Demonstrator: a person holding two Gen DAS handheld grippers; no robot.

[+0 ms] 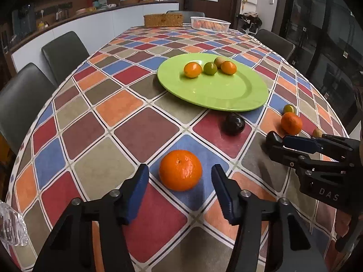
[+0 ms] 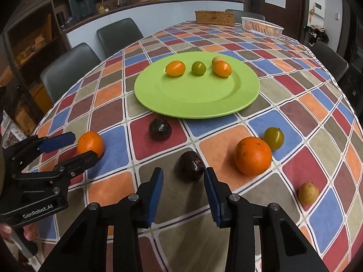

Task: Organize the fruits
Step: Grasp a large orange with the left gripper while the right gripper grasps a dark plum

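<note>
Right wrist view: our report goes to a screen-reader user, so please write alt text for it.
An open right hand-held gripper points at a dark plum on a checked tablecloth. Beyond sits a green plate holding four small fruits; the left hand-held gripper brackets an orange.

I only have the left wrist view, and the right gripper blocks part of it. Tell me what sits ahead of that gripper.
Observer: A dark plum, hidden from you, lies on the tablecloth just ahead of the right gripper.
Operator: Report the gripper's opening.
Observer: Open, wider than that plum.
Operator: Describe the fruit half hidden behind it.
Observer: A small yellow-brown fruit, lying alone, apart from the large orange.
</note>
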